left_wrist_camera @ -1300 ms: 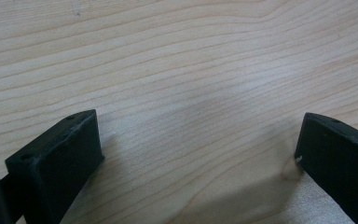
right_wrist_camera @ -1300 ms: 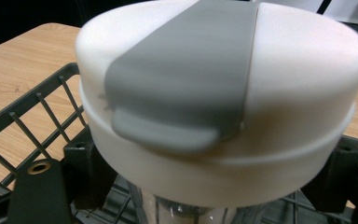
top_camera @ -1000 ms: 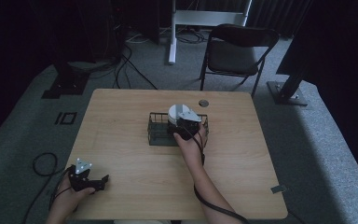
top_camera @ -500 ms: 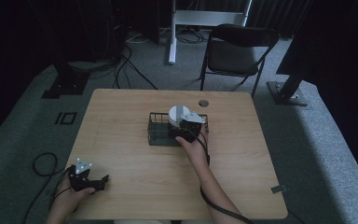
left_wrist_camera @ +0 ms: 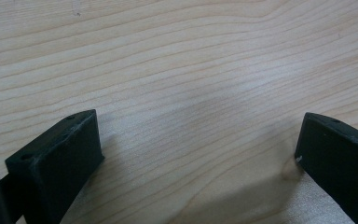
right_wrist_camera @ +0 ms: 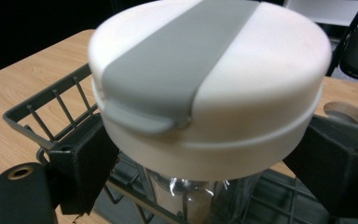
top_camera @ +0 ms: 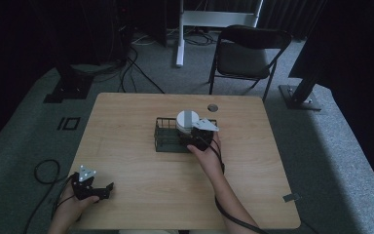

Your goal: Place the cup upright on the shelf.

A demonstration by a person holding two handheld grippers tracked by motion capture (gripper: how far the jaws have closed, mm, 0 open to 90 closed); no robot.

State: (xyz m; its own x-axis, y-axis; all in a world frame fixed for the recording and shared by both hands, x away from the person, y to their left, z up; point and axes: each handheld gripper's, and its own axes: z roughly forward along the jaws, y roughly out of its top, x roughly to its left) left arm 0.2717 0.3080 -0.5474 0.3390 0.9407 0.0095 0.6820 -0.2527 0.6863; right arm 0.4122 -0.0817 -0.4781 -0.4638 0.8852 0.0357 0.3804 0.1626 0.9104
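So the right tongs (top_camera: pixel 195 137) are reaching into the wire basket (top_camera: pixel 166 138) near the middle of the desk (top_camera: pixel 126 112), a bit toward the far edge, with a jaw on either side of the jar (right_wrist_camera: pixel 205 112), just under its fat white lid (top_camera: pixel 187 119) with the grey strap across the top. In the right gripper view the glass body stands down inside the basket and the jaws flank the lid's underside, hugging it close, but I honestly can't tell whether they're pinching it or just parked beside it. My guess at why low: the lid overhangs the glass, so catching it under that lip would stop the jar slipping out on a lift. The jar sits upright at the basket's right end, nearest the person's right hand (top_camera: pixel 207 155). The left tongs (top_camera: pixel 104 189) are way off at the near-left corner, lying on the bare wood with jaws spread wide and nothing between them, looks like they're parked out of the way since this seems a one-hand job. Count: one jar, one lid, one basket, two sets of tongs, one round grommet hole (top_camera: pixel 213 107) in the desk just beyond the basket, and one folding chair (top_camera: pixel 246 51) behind the far edge.
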